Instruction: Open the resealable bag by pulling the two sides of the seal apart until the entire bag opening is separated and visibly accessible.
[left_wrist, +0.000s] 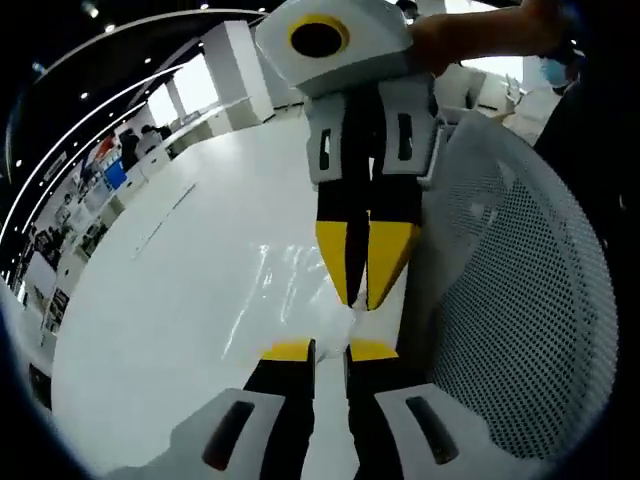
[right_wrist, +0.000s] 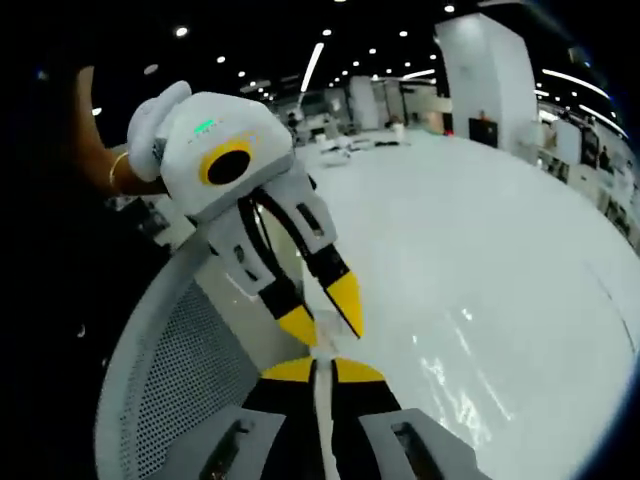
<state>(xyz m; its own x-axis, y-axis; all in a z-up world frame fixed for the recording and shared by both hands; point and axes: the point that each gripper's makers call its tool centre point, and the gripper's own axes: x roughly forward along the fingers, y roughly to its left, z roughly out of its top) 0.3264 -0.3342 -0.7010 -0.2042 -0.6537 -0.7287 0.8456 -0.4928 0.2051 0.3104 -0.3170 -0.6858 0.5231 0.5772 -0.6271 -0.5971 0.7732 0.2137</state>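
Observation:
A clear resealable bag (left_wrist: 272, 288) lies glinting on the white table (left_wrist: 170, 300), its top edge lifted between both grippers. My left gripper (left_wrist: 330, 350) rises from the bottom of the left gripper view, its yellow-tipped jaws shut on that edge. My right gripper (left_wrist: 358, 300) comes down from above and its tips meet the same spot. In the right gripper view, my right gripper (right_wrist: 322, 370) pinches a thin strip of the bag (right_wrist: 322, 398). The left gripper (right_wrist: 325, 322) reaches in from the upper left, tips right against it. The seal line itself is hidden by the jaws.
A grey mesh chair back (left_wrist: 520, 300) stands close beside the grippers, also seen in the right gripper view (right_wrist: 170, 370). A person's forearm (left_wrist: 480, 30) holds the right gripper. The table top (right_wrist: 500, 250) stretches wide beyond the bag, with office furniture far behind.

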